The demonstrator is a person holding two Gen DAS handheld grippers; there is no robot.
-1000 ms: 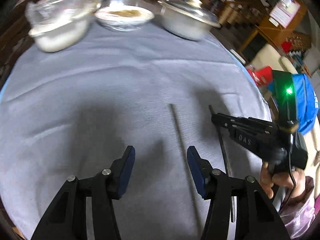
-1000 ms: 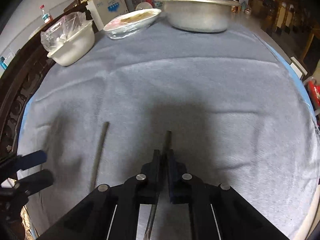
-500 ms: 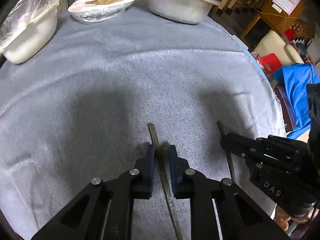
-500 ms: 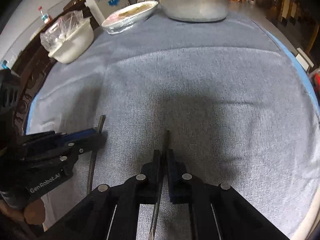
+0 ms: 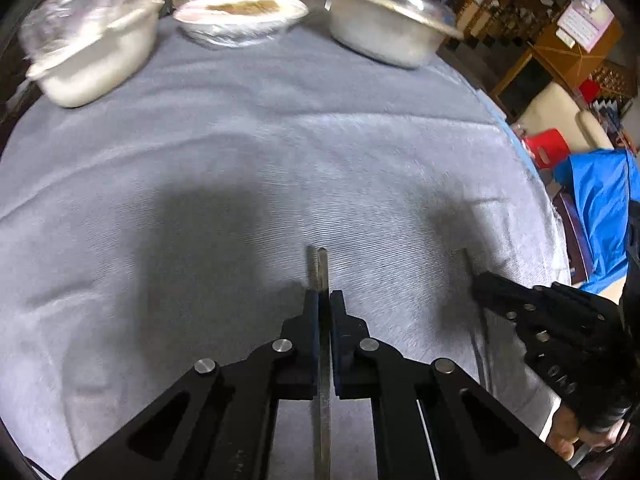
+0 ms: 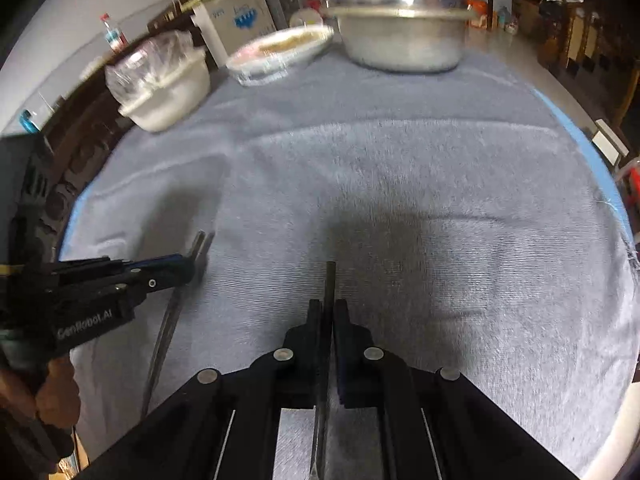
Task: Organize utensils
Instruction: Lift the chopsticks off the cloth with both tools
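A: What changed with the left hand-held gripper?
B: A second ago it gaped beside the left chopstick; now it's clenched on it, low over the grey surface
A: And the right hand-held gripper?
B: Still clamping the right chopstick, so both can be paired

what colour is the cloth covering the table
The terry tablecloth is plain pale grey-blue, with a brighter blue edge along its right side; it shows best in the right wrist view.

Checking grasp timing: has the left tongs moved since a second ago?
Yes. The left tongs shifted right across the grey cloth onto the metal chopstick and shut on it.
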